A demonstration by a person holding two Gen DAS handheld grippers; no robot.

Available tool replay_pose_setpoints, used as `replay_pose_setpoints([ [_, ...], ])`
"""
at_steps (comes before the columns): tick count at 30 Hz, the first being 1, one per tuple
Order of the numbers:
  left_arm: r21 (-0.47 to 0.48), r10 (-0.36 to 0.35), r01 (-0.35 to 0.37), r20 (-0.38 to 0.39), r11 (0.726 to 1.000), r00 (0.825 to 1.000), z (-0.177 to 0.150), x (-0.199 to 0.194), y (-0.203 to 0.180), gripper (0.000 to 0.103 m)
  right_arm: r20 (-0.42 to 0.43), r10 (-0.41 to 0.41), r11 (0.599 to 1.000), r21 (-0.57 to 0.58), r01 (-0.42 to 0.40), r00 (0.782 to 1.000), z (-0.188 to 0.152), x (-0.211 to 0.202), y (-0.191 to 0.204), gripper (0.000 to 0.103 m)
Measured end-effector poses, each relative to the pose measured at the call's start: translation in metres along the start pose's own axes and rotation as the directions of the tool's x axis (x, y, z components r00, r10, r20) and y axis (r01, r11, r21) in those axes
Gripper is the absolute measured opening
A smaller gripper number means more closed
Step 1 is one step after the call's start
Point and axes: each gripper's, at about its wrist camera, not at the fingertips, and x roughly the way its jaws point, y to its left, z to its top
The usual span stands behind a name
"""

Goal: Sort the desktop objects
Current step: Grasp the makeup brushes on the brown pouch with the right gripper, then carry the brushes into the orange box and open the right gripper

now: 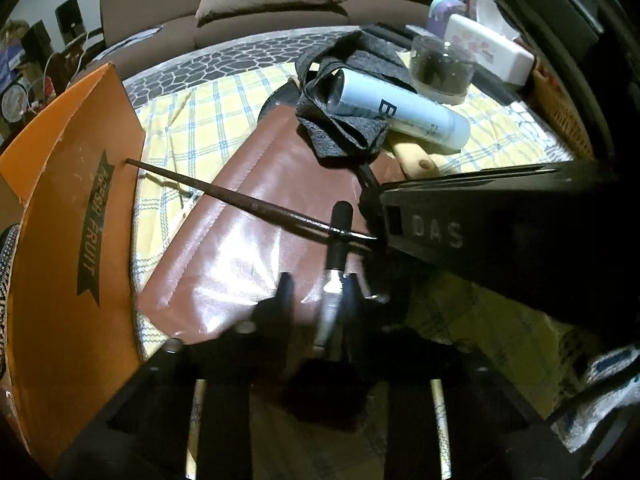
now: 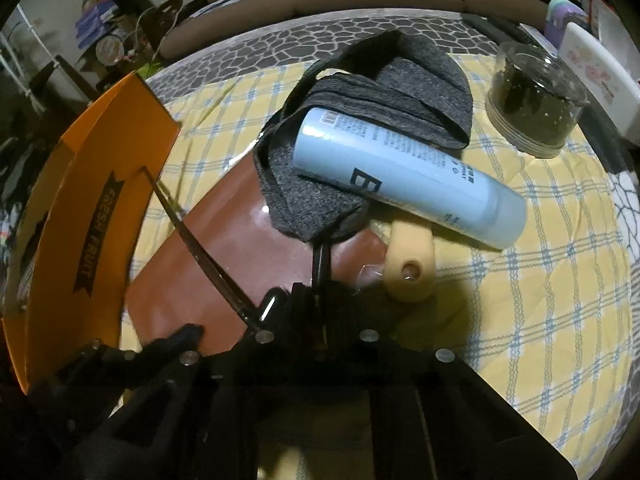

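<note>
A silver pen with a black cap (image 1: 338, 240) lies on a brown leather mat (image 1: 240, 200). It sits between the fingers of my left gripper (image 1: 319, 286), against the right finger, and a strip of mat shows beside the left one. My right gripper (image 2: 316, 292) is shut on a thin black rod (image 2: 320, 260) that runs forward under a grey cloth (image 2: 420, 92). A dark brown stick (image 1: 240, 200) crosses over the pen cap. It reaches from the orange box (image 1: 72, 208) to the side of the right gripper (image 1: 370, 204).
A light blue bottle (image 2: 408, 184) lies on the cloth, with a cream wooden handle (image 2: 408, 264) beneath it. A clear jar of dark contents (image 2: 532, 104) and a white box (image 2: 600, 76) stand at the back right. A checked tablecloth (image 2: 520, 300) covers the table, and a sofa (image 1: 240, 0) is behind it.
</note>
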Motion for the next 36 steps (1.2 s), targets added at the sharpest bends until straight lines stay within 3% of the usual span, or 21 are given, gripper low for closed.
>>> replay_pose_setpoints([
  [2, -0.012, -0.014, 0.014, -0.004, 1.000, 1.000, 0.000, -0.001, 0.002, 0.012, -0.001, 0.022, 1.000, 0.022, -0.022, 1.000, 0.000, -0.001, 0.000, 0.006],
  [10, -0.074, -0.093, 0.094, 0.017, 0.993, 0.996, -0.003, -0.025, 0.011, 0.011, 0.057, 0.093, 0.993, 0.070, -0.096, 0.994, -0.001, -0.039, -0.006, 0.006],
  [20, -0.136, -0.155, 0.171, 0.116, 0.976, 0.981, 0.000, -0.098, 0.034, 0.011, 0.126, 0.178, 0.979, 0.077, -0.188, 0.976, -0.003, -0.090, 0.013, 0.007],
  [29, -0.201, -0.125, 0.169, 0.217, 0.965, 0.968, 0.014, -0.152, 0.086, 0.011, 0.184, 0.265, 0.961, 0.028, -0.274, 0.947, 0.009, -0.117, 0.062, 0.007],
  [36, -0.303, -0.052, 0.123, 0.230, 0.945, 0.972, 0.023, -0.150, 0.154, 0.011, 0.185, 0.328, 0.941, 0.029, -0.338, 0.927, 0.032, -0.095, 0.111, 0.007],
])
